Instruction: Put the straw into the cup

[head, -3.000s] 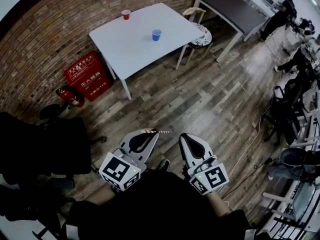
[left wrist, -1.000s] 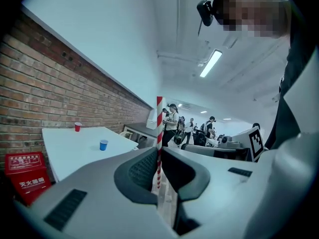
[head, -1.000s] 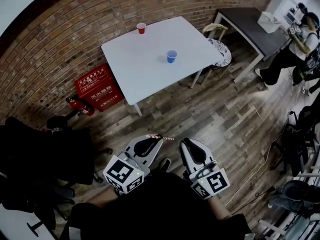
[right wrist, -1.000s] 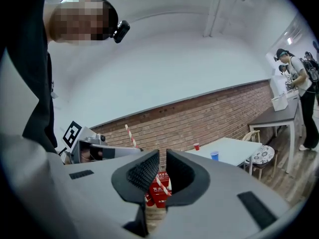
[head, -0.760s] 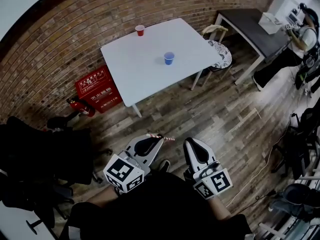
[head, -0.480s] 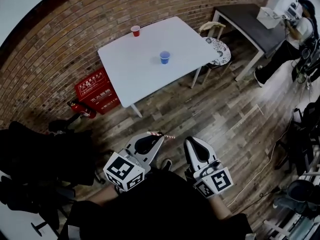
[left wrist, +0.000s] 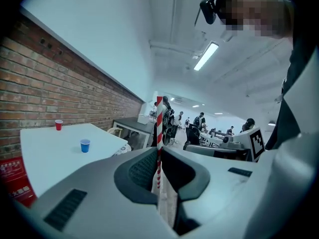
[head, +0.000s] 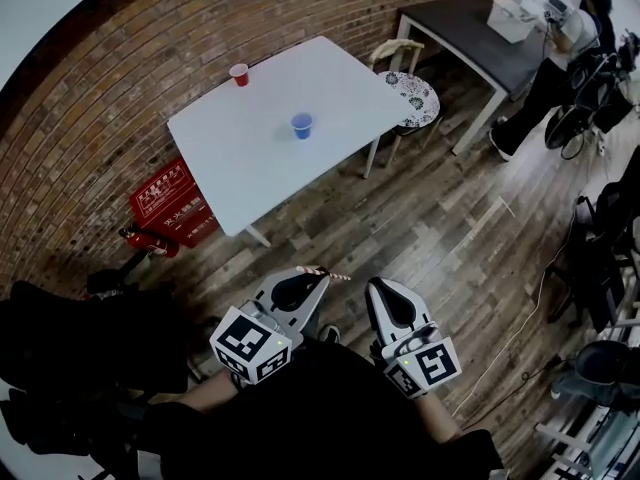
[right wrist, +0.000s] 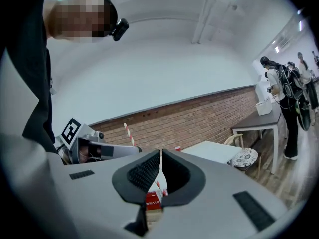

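A red-and-white striped straw (head: 322, 272) is pinched crosswise at the tips of my left gripper (head: 309, 274), low in the head view. In the left gripper view the straw (left wrist: 159, 128) stands upright between the shut jaws of the left gripper (left wrist: 159, 156). The blue cup (head: 302, 125) and a red cup (head: 239, 74) stand far ahead on the white table (head: 340, 68). The blue cup (left wrist: 85, 145) shows small at left in the left gripper view. My right gripper (head: 378, 286) is beside the left one, shut and empty (right wrist: 160, 156).
Wooden floor lies between me and the table. A red box (head: 172, 204) and a fire extinguisher (head: 150, 241) sit by the brick wall. A chair with a patterned seat (head: 412, 96) and a dark table (head: 465, 23) stand at right, with people (head: 560, 38) beyond. Black chairs (head: 80, 338) crowd the left.
The table and cups have slid left in the head view as the camera turned. Both grippers keep their pose, and the straw stays in the left one.
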{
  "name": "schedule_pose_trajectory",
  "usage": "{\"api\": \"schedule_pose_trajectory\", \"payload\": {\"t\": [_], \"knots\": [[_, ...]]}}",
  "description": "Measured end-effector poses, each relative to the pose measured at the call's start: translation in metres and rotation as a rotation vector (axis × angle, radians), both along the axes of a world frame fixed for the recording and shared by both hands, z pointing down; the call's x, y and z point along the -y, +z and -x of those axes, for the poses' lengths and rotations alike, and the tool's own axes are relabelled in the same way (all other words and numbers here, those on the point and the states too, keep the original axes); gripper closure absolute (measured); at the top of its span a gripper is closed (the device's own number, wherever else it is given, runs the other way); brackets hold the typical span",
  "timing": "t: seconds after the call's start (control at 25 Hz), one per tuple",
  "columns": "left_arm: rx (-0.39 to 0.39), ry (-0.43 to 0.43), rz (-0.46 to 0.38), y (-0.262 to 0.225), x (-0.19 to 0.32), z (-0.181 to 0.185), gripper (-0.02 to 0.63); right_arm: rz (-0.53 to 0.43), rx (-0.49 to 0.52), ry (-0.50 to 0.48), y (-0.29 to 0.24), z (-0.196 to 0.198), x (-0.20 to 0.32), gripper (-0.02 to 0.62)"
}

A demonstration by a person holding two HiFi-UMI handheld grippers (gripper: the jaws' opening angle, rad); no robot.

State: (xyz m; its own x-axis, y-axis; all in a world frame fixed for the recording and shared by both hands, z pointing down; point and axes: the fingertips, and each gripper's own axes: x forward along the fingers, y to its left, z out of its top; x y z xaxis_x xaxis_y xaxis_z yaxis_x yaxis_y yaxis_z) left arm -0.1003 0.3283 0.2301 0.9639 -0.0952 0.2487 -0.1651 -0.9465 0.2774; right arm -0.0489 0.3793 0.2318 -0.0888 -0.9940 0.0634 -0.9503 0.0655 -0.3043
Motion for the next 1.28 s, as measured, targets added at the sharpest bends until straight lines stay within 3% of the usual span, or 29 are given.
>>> {"api": "schedule_pose_trajectory", "payload": {"t": [0.32,0.64,0.96,1.28], "knots": [[-0.017,0.033,0.086,0.020,0.084,-0.036,0.568,0.113,-0.026,0.045,0.022,-0.032,0.075,0.563],[-0.052,0.075,0.137,0.022,0.190,-0.074,0.568,0.162,-0.047,0.067,0.023,-0.062,0.181,0.563],[-0.079,0.057,0.196,0.037,0.273,-0.078,0.568,0.221,-0.027,0.049,0.035,-0.067,0.262,0.562],[-0.080,-0.011,0.216,0.042,0.321,-0.078,0.568,0.264,-0.060,0.000,0.041,-0.075,0.311,0.561]]}}
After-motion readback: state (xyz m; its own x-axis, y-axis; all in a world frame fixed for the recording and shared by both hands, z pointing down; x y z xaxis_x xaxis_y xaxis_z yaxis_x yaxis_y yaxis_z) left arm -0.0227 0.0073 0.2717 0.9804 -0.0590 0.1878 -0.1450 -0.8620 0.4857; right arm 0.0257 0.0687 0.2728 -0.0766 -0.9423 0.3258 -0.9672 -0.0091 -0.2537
